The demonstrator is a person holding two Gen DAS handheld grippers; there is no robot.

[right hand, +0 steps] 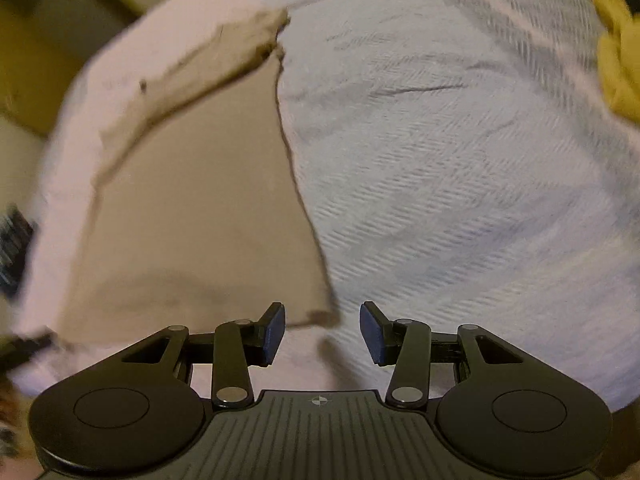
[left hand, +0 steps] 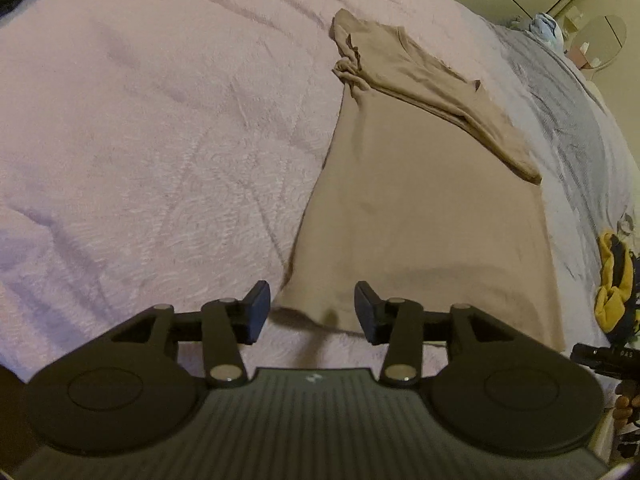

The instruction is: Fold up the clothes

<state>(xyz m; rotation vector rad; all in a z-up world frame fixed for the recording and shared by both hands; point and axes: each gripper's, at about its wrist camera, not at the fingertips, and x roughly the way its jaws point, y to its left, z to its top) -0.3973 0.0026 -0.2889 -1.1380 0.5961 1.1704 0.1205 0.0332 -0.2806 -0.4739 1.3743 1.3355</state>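
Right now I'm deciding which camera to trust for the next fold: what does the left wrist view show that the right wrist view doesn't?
Only the left wrist view shows the shirt's bunched collar, the round mirror and the open left gripper at the hem. Only the right wrist view, blurred, shows the open right gripper by the hem corner. Both show the tan shirt, its sleeve folded across, the bedspread and a yellow garment.

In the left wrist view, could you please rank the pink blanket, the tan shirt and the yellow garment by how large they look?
1. pink blanket, filling most of the frame.
2. tan shirt.
3. yellow garment, though the frame edge cuts it off, so its full size is unsure.
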